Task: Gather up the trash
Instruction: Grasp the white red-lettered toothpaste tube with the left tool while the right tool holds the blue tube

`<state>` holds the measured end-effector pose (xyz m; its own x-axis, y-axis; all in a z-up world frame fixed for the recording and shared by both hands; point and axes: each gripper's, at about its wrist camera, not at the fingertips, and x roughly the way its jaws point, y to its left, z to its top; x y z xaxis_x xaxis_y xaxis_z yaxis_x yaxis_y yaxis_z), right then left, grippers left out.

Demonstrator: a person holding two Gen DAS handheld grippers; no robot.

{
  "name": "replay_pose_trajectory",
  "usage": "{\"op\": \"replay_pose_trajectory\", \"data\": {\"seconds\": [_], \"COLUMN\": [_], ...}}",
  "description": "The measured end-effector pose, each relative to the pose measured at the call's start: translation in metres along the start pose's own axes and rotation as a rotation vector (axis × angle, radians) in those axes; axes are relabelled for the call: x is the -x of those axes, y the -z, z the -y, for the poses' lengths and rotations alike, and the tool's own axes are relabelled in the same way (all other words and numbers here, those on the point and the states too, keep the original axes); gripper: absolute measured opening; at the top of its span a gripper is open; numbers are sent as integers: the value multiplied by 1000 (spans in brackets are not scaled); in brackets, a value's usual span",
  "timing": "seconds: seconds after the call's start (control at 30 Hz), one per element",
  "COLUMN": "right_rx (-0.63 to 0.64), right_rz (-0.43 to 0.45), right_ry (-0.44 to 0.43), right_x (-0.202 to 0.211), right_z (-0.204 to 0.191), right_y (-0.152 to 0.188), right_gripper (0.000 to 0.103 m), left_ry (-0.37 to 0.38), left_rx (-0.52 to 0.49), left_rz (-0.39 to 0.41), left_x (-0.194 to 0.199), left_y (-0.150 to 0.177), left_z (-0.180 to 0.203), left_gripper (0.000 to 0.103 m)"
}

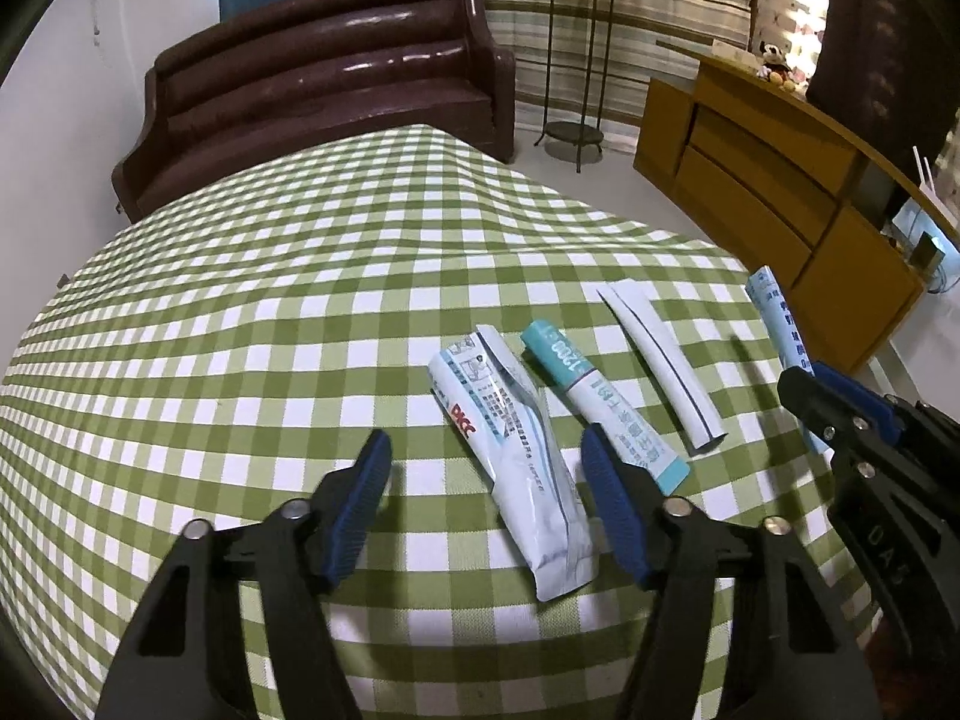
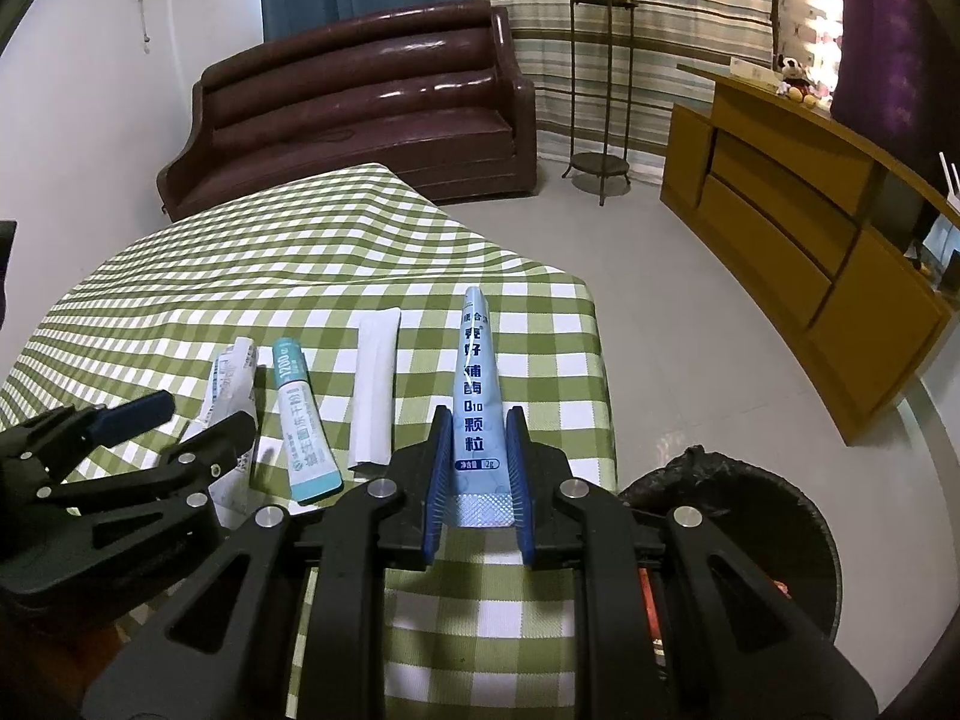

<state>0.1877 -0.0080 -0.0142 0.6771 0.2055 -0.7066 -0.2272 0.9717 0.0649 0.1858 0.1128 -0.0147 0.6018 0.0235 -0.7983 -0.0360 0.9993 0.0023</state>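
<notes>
Sachets lie in a row on the checked table (image 1: pixel 252 276), waiting to be cleared. At far left, the left gripper (image 1: pixel 486 480) hangs with jaws apart over the crumpled sachet (image 1: pixel 516 456), its right finger just beside the teal sachet (image 1: pixel 606 396) at 3 o'clock; nothing is pinched yet. Next right lies the white sachet (image 1: pixel 660 360). Farther right, the right gripper (image 2: pixel 477 474) is clamped on the blue sachet (image 2: pixel 477 384), which stands out toward 12 o'clock. The bin (image 2: pixel 780 516) sits on the floor at 4 o'clock in the right view. Done well, the left should centre on the crumpled sachet alone before closing, and the right should carry clear of the table edge to the bin before letting go.
</notes>
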Motion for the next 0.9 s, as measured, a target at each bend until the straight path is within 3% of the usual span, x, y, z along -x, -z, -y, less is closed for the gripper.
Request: {"op": "replay_pose_trajectory", "data": {"seconds": [0.2, 0.3, 0.9], "right_rx": [-2, -5, -19], "right_rz": [-6, -8, -10], "right_ry": [-7, -10, -8], "right_x": [-4, -4, 19], "right_z": [-1, 0, -6], "right_y": [0, 2, 30], "right_gripper": [18, 18, 18], "left_ry": [21, 21, 33], "left_rx": [-20, -34, -29], "left_rz": [-6, 0, 43], "left_x": [-2, -1, 26], "left_y": [4, 6, 23], "left_z": [4, 8, 5], "left_gripper": [40, 37, 35]}}
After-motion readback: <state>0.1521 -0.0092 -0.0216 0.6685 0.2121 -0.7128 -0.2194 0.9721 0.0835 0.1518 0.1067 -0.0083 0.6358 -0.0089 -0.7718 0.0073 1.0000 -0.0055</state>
